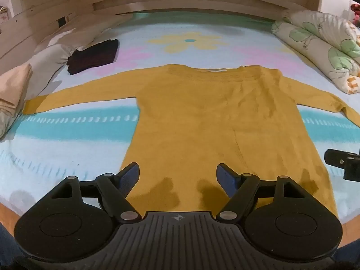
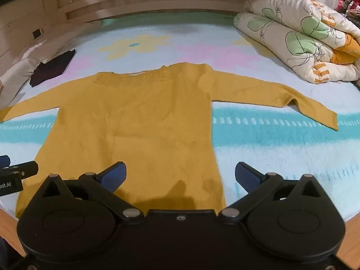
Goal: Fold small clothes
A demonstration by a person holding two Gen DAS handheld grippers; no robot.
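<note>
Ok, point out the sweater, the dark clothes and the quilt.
sweater point(image 1: 198, 121): left wrist view, middle of its body.
dark clothes point(image 1: 94, 55): left wrist view, top of the folded pile.
quilt point(image 2: 299, 38): right wrist view, its rolled side.

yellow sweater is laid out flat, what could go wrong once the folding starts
1. The yellow sweater hem lies at the bed edge; a pull might drag it off.
2. The right sleeve is already kinked near the cuff, so its fold may come out uneven.

Sweater point(image 1: 198, 117) flat on bed point(image 1: 67, 148); folded garment point(image 1: 94, 55) far left, rolled quilt point(image 1: 319, 45) far right.
</note>
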